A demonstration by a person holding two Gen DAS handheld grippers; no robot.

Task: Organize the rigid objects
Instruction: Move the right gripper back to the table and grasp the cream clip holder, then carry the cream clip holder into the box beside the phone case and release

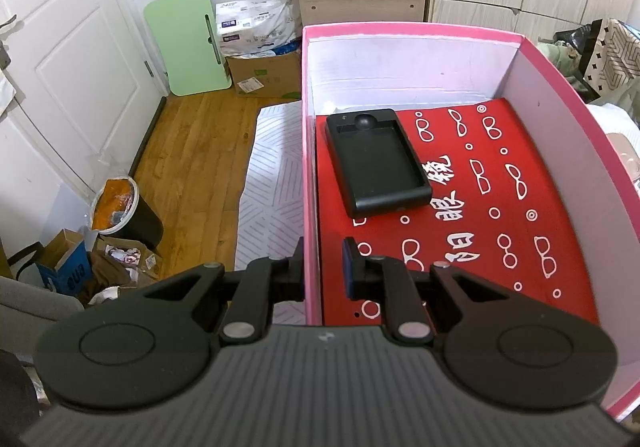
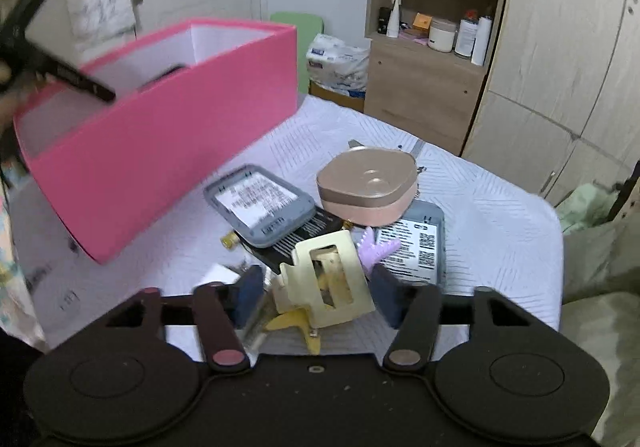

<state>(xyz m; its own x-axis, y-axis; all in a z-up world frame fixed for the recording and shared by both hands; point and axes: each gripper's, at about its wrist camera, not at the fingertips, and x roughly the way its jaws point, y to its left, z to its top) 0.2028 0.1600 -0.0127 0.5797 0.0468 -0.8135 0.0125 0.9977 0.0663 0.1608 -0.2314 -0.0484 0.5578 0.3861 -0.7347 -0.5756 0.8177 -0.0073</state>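
Note:
A pink box [image 1: 460, 32] stands on the white quilted surface; it also shows in the right wrist view [image 2: 168, 151]. Its floor is red card printed with white glasses, and a black tray [image 1: 376, 163] lies on it. My left gripper [image 1: 322, 267] straddles the box's left wall [image 1: 310, 167], jaws closed on it, one finger inside and one outside. My right gripper [image 2: 318, 293] is shut on a cream hair claw clip [image 2: 326, 279], above a pile holding a rose-gold case [image 2: 366, 185], a grey device [image 2: 260, 203], another grey device [image 2: 420, 243] and a purple clip [image 2: 376, 247].
A wooden shelf unit [image 2: 432, 47] and wardrobe doors [image 2: 560, 47] stand behind the bed. On the floor to the left are a green board [image 1: 188, 43], a cardboard box [image 1: 264, 75] and a bin [image 1: 120, 211]. The quilt's edge [image 2: 556, 247] drops off at right.

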